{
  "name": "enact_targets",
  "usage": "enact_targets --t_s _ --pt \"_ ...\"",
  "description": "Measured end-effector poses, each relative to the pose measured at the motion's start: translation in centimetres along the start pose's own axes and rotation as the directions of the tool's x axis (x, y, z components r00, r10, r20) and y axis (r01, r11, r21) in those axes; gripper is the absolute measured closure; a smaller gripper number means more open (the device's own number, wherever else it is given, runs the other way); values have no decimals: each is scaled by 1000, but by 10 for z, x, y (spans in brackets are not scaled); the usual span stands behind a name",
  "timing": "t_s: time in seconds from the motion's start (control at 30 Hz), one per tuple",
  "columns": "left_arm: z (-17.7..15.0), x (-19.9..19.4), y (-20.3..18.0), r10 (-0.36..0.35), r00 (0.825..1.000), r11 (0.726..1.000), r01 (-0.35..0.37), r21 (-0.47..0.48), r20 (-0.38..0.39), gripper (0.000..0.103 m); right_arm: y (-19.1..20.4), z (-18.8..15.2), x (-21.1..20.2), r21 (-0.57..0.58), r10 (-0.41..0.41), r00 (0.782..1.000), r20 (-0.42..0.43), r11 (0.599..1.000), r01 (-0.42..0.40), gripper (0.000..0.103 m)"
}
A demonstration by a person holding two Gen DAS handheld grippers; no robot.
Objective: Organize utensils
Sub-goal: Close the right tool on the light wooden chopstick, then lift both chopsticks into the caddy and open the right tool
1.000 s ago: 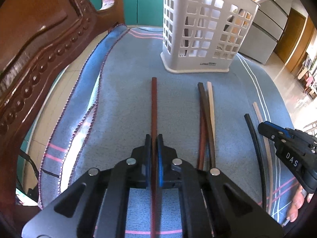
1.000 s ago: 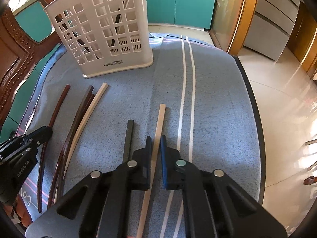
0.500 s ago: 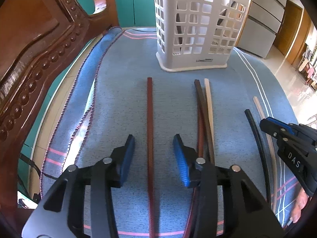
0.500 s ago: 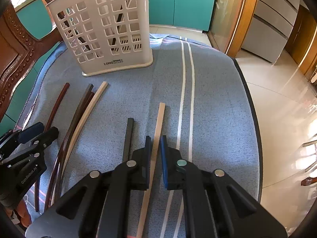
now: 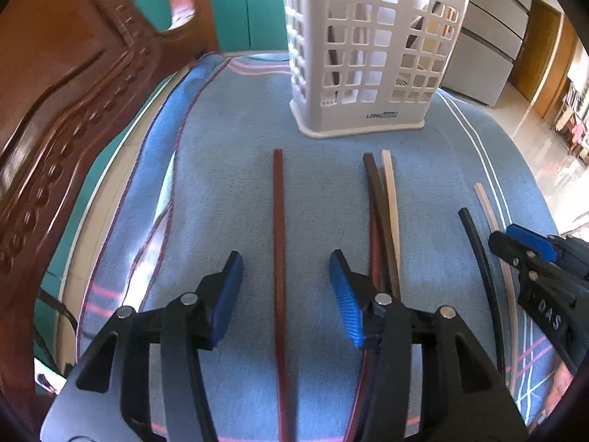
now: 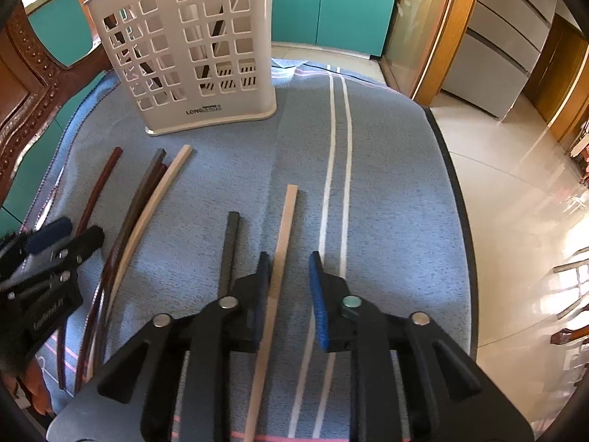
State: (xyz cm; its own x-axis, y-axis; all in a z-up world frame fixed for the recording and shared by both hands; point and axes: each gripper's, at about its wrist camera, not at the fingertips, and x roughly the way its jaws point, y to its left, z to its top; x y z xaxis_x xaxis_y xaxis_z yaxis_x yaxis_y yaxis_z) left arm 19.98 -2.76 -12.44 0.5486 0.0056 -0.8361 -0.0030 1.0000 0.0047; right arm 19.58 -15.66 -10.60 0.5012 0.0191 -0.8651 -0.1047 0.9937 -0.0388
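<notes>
Several chopsticks lie on a blue cloth. My left gripper is open, its jaws either side of a reddish-brown chopstick that lies flat. My right gripper is open around a light wooden chopstick, with a black chopstick just to its left. A white slotted utensil basket stands upright at the far end and holds several sticks; it also shows in the right wrist view. A dark brown, a red and a pale chopstick lie bundled between the two grippers.
A carved wooden chair back rises close on the left. The cloth's right edge drops to a tiled floor. Teal cabinet doors stand behind the basket. White stripes run along the cloth.
Both grippers have opened: the left let go of the reddish-brown chopstick first, then the right let go of the light wooden one. Both sticks now lie on the cloth.
</notes>
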Motion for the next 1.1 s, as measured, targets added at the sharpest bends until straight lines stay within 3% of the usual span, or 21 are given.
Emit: enact_targets --t_s 0.13,0.3,0.37,0.53,0.57,0.6,0.77,0.83,1.1 --pt "10 6 -9 2 1000 999 -3 53 18 52 1 0 0 -1 -4 1000 -6 1000 4 77" --pt "16 9 -6 -33 999 999 33 36 -5 53 -3 2 0 17 9 1000 -16 1000 -9 76" --pt "17 9 -6 -49 999 998 49 43 -13 60 -4 3 0 20 8 1000 -19 1000 -8 76" --pt "15 6 -16 -85 996 993 86 78 -25 95 -8 7 2 27 23 1000 -11 999 -22 79" --pt "15 7 -17 -85 996 993 87 74 -23 96 -10 7 3 36 37 999 -2 999 -37 91" --pt "15 6 -15 -86 996 994 87 58 -18 96 -12 8 3 45 47 999 5 998 -47 95" --pt "16 -8 -10 -85 994 996 83 33 67 96 -19 15 1 97 118 992 35 988 -121 97" --pt "16 -16 -10 -92 991 996 90 27 99 96 -21 18 -14 91 125 988 91 987 -133 97" --pt "11 -39 -13 -109 979 994 107 21 175 96 -29 35 -100 41 198 936 290 975 -219 97"
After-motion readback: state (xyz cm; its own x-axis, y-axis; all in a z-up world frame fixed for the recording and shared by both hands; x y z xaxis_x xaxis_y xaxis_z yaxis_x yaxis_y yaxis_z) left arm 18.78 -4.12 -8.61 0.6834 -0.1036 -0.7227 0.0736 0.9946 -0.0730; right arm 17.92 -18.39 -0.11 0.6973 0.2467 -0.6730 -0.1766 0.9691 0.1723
